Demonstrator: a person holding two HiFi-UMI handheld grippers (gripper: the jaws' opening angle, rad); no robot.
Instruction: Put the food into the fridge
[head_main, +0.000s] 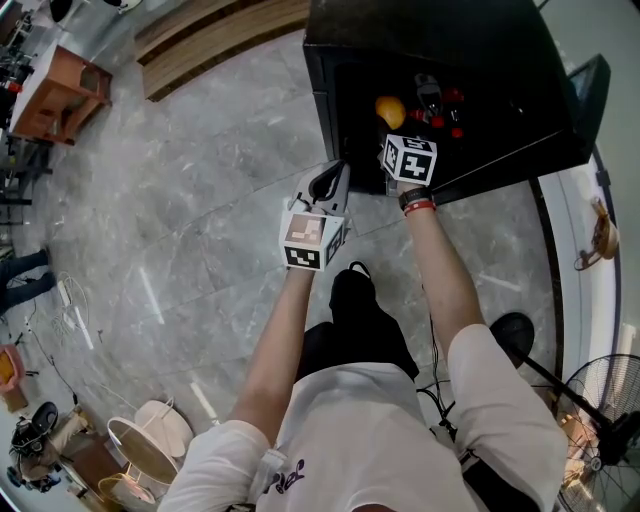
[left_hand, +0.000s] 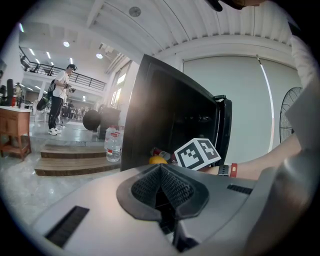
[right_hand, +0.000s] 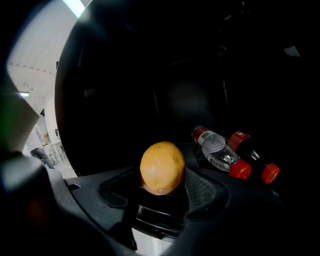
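Fridge shelf (head_main: 500, 120) has 2 bottles lying on it, right side: clear bottle (right_hand: 217, 151) & dark bottle (right_hand: 252, 156), side by side.

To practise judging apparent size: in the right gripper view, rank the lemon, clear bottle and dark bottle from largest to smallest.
1. lemon, partly because it is nearest the camera.
2. clear bottle and dark bottle: they look about alike, so unranked.

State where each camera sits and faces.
Head view: on the person's head, facing down at the open black fridge; both arms, left gripper, right gripper show.
Left gripper view: on that gripper, facing the fridge; shut jaws, right wrist show.
Right gripper view: on that gripper, facing inside; jaws hold the round yellow-orange fruit.
Shared: all show the fruit.
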